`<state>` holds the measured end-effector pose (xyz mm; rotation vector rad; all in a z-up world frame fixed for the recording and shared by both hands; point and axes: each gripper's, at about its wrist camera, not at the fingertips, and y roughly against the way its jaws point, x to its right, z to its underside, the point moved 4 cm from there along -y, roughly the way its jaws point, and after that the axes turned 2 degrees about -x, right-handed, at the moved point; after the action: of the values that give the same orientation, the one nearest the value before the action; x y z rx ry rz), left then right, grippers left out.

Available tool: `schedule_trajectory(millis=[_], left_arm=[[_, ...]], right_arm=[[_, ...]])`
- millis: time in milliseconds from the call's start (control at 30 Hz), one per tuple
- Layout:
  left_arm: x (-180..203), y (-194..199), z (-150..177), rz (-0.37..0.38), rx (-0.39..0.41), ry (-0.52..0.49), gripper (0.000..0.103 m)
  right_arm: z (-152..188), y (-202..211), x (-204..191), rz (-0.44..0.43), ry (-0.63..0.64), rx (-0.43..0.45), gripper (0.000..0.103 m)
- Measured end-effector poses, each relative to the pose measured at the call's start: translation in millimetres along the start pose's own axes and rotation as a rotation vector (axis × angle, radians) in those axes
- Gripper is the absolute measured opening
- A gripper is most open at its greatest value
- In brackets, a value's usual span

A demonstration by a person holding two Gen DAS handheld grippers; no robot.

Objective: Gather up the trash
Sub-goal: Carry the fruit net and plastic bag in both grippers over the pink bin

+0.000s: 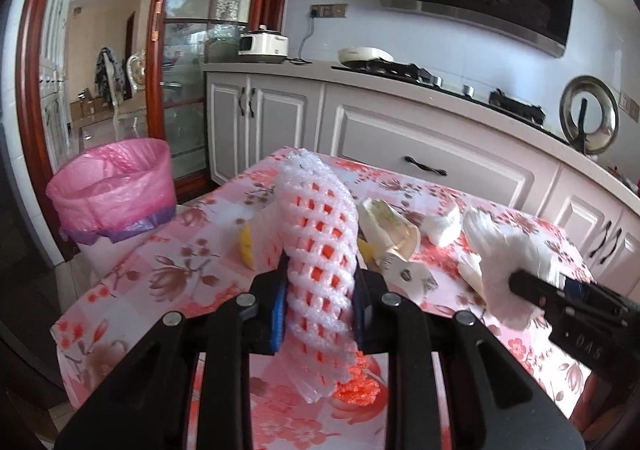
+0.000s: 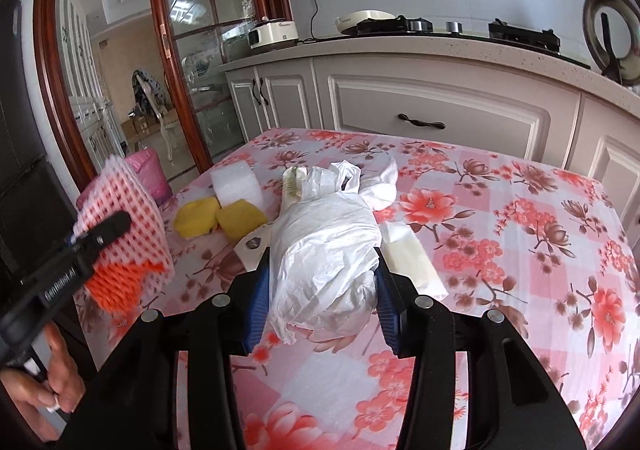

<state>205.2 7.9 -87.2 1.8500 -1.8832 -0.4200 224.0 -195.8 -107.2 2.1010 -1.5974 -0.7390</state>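
My left gripper [image 1: 320, 290] is shut on a white and orange foam fruit net [image 1: 320, 234], held up above the flowered tablecloth [image 1: 192, 250]. The same foam net [image 2: 128, 217] shows at the left of the right wrist view, clamped in the left gripper [image 2: 104, 230]. My right gripper [image 2: 322, 270] is shut on a crumpled white plastic bag [image 2: 324, 242], lifted off the table. In the left wrist view that white bag [image 1: 504, 262] hangs from the right gripper [image 1: 528, 286] at the right. A bin with a pink liner [image 1: 116, 185] stands beyond the table's left edge.
On the table lie two yellow peel pieces [image 2: 220, 219], a white foam block [image 2: 238, 183], a flat cream wrapper [image 2: 412, 258], a paper packet [image 1: 390, 226] and a white tissue wad [image 1: 442, 223]. Grey cabinets [image 2: 440, 117] and a glass door [image 1: 192, 89] stand behind.
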Motion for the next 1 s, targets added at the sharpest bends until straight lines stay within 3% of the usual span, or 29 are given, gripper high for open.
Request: schedule_trajectory(millis=[400,733,1000], left_arm=[[-63,1,-2,-0.063,0.005,0.051,0.024],[-148,-2,-3,-0.194,-0.024,0.134,0.024],[-190,-4,-17,-0.273,-0.020,0.167,0.024]], right_arm=[[-20,-28,-67,-0.079,0.045,-0.012,0.045],[-36,-60,-138,-0.207,0.154,-0.020,0.045],[-56,-86,-183,-0.310,0.208,-0.016,0.045]])
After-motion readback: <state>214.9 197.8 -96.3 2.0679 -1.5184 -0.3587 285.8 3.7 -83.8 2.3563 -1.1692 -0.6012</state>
